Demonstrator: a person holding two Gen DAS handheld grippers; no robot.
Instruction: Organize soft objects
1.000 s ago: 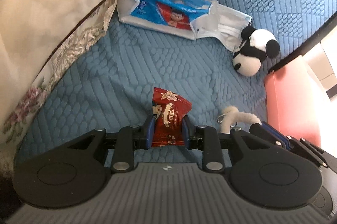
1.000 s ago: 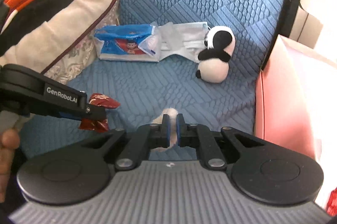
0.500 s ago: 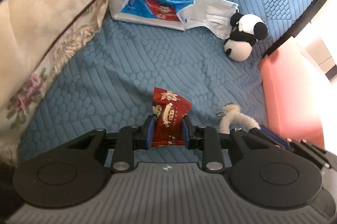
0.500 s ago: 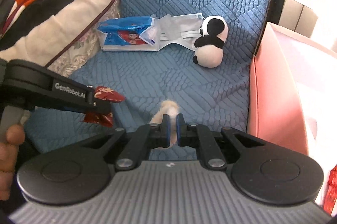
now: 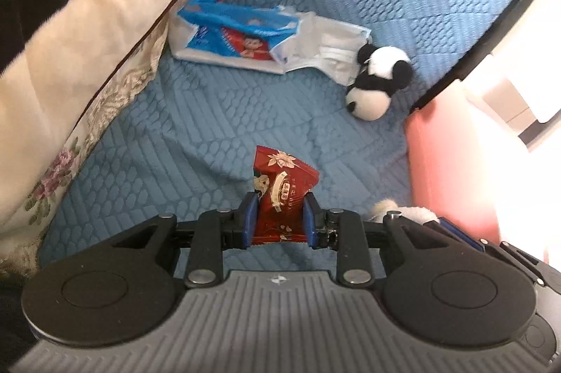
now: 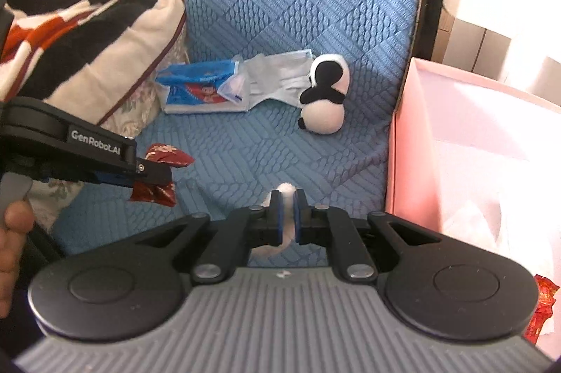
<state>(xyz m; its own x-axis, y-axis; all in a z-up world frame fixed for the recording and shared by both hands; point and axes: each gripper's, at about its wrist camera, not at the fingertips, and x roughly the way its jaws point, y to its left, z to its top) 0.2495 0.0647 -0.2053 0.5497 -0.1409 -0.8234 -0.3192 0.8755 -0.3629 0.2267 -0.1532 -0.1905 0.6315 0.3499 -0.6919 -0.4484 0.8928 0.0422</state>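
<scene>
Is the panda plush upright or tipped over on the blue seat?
Tipped over. The panda plush lies on its side on the blue seat, its head on the cushion, beside the face mask.

- Left gripper: blue pads clamped on a glossy red snack packet, which stands upright between them.
- Quilted blue seat cushion below.
- Blue-and-white tissue pack lies at the back, overlapping a pale folded face mask.
- Small black-and-white plush panda touches the mask's edge.
- Cream floral blanket at left; pink box at right.
</scene>
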